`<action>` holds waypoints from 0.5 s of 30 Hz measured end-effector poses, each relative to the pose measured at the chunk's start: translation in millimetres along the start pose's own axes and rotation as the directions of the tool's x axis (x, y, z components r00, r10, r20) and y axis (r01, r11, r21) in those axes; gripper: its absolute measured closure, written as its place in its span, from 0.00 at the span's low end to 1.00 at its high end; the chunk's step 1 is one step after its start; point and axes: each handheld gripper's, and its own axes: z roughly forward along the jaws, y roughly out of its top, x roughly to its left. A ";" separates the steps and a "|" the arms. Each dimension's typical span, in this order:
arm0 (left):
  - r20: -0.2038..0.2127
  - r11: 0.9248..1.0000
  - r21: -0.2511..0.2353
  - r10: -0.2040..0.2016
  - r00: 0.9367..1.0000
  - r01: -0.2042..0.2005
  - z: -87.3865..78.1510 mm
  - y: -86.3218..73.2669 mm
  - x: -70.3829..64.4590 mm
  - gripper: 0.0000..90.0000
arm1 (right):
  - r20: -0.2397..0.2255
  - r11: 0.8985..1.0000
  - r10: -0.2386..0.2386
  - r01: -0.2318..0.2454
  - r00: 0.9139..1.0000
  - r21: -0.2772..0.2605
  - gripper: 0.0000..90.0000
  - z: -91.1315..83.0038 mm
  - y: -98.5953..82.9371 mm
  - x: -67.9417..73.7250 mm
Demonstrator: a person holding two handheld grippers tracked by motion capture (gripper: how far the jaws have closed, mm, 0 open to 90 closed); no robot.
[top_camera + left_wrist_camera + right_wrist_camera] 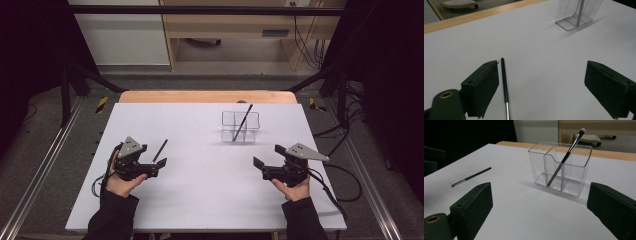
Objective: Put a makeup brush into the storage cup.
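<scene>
Left gripper (541,87) jaws spread, makeup brush (504,82) flat on tabletop (544,50) beside one jaw. Right gripper (539,212) jaws spread, empty; its view shows second brush's (565,157) bristles above clear organizer (574,177).

White tabletop (200,200) on a wooden table edge (207,96); beyond it, wooden furniture (230,25), cables (312,50), grey floor.

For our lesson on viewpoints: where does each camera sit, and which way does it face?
High view: above the table, looking forward and down; forearms and both grippers show.
Left gripper view: between open jaws, facing the loose brush.
Right gripper view: between open jaws, facing the clear holder.
All share that holder.
</scene>
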 end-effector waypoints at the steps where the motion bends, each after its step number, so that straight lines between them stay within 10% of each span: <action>1: -0.004 1.000 0.005 -0.002 1.000 0.002 0.8 0.6 1.3 0.13 | 0.000 1.000 0.001 -0.001 1.000 0.003 0.08 0.6 -0.1 0.2; 15: -0.047 0.991 0.130 -0.002 0.999 0.008 25.6 -0.3 20.3 0.21 | 0.002 1.000 -0.005 0.005 1.000 0.019 0.09 1.7 0.0 1.3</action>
